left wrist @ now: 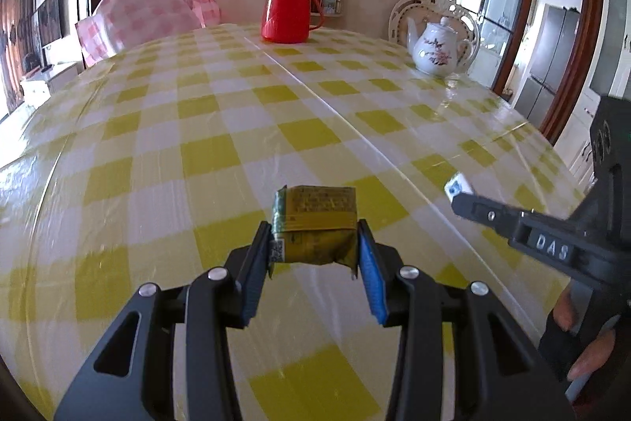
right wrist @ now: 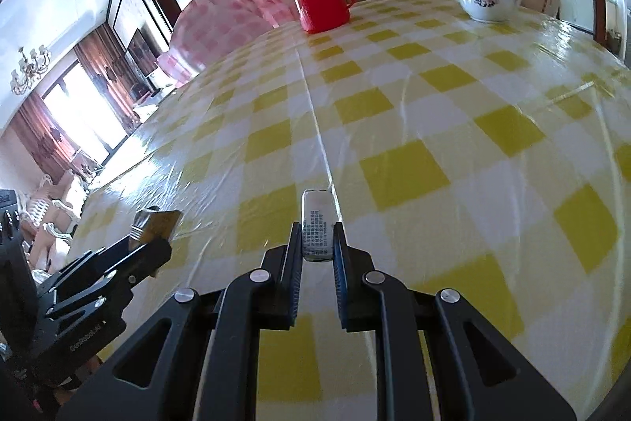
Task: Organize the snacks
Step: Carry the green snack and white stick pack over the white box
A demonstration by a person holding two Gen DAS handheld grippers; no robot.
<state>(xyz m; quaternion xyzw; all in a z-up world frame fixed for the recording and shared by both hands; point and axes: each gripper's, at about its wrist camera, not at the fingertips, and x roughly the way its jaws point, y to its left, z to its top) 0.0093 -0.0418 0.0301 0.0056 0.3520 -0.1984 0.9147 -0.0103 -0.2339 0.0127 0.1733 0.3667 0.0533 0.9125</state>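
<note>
1. Left tongs (left wrist: 314, 247) clenched on a green-and-gold foil snack packet (left wrist: 313, 225), held clear above the yellow checked surface (left wrist: 197, 129)
2. Right tongs (right wrist: 318, 243) clamped tight on a slim white snack packet (right wrist: 315, 223), likewise carried above the surface
3. No tray, box or basket for the snacks in either view; drop-off place cannot be told
4. Risk: both tongs close together, so a crossing move could knock one packet out of its grip
5. Risk: foil packet gripped at its crumpled lower half, so the wrapper may slide between the pads or crush
6. Risk: red flask (left wrist: 287, 4) and flowered teapot (left wrist: 435, 48) standing at the far end, liable to be struck by a long reach
7. Writing: "DAS" on the right tongs' body; "GenRobot.AI" on the left tongs' body; small print and a square code on the packets, too fine to read
</note>
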